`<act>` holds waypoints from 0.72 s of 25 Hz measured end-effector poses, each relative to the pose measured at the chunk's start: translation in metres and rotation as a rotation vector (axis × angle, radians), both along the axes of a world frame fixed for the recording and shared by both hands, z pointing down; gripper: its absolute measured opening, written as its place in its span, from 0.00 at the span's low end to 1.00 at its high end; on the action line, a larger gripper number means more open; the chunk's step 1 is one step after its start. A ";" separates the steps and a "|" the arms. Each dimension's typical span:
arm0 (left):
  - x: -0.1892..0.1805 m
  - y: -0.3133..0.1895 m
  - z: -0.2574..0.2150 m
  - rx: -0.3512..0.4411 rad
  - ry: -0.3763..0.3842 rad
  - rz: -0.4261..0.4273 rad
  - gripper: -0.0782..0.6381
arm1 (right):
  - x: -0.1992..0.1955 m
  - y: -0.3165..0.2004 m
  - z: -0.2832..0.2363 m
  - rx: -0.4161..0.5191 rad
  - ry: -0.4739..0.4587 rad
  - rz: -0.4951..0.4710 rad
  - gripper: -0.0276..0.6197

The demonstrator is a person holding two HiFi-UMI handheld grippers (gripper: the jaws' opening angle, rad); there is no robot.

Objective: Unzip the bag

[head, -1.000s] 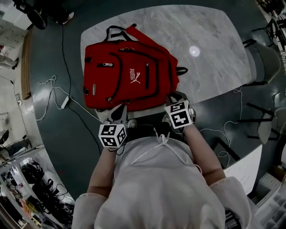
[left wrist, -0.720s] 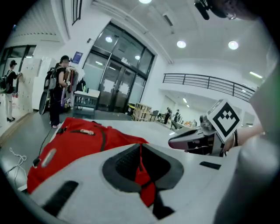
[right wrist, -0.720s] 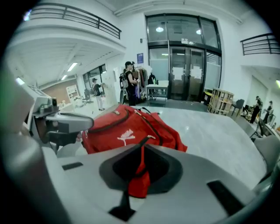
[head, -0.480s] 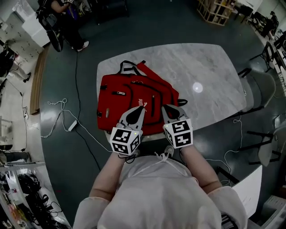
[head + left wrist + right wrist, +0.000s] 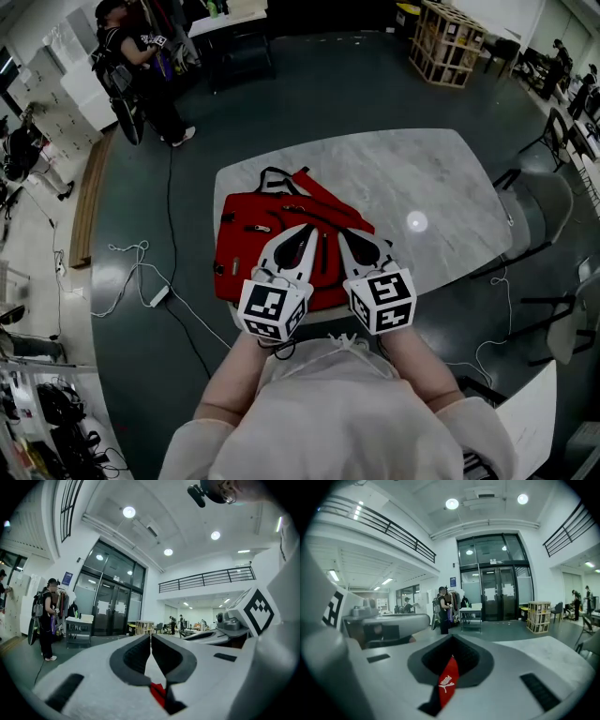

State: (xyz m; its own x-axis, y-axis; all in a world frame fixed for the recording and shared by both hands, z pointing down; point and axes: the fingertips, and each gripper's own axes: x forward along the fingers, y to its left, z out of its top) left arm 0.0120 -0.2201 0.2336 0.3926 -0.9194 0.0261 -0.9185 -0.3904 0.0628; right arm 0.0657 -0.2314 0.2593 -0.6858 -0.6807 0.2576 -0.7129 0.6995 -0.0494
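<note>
**Q:** Fig. 1, grippers: what state?

**A:** Left gripper: jaws closed tip to tip, holding nothing; right gripper: likewise closed and empty; the marker cubes sit nearest the person.

**Q:** What does each view add?

**A:** Only the gripper views show the jaws meeting; behind the closed tips the left gripper view has a sliver of red bag; the right gripper view has a broader strip of bag with the white logo "PUMA" legible. Only the head view gives the layout: left gripper and right gripper side by side over the bag, covering the logo.

**Q:** Position, edges, room?

**A:** The bag lies flat on the near left part of the table, straps toward the far side; its near edge runs close to the table's near edge; bare marble extends right of the bag and beyond it; a chair stands beside the right edge; a cable lies on the floor at left.
</note>
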 end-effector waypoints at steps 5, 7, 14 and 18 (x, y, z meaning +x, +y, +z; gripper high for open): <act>0.001 0.002 -0.009 0.001 0.003 0.013 0.14 | -0.006 0.005 -0.020 0.023 -0.046 -0.017 0.09; -0.001 0.003 -0.011 0.000 0.008 0.008 0.14 | -0.011 0.009 -0.023 0.013 -0.068 -0.029 0.08; -0.004 0.012 -0.024 0.004 0.003 -0.016 0.14 | -0.007 0.011 -0.021 0.031 -0.038 -0.022 0.08; -0.009 0.012 -0.023 0.014 0.001 -0.037 0.14 | -0.009 0.015 -0.023 0.033 -0.060 -0.028 0.08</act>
State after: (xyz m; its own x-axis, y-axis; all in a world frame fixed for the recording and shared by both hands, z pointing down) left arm 0.0028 -0.2084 0.2108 0.3584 -0.9335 0.0130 -0.9322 -0.3571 0.0590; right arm 0.0567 -0.2163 0.2368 -0.7181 -0.6686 0.1931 -0.6896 0.7209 -0.0687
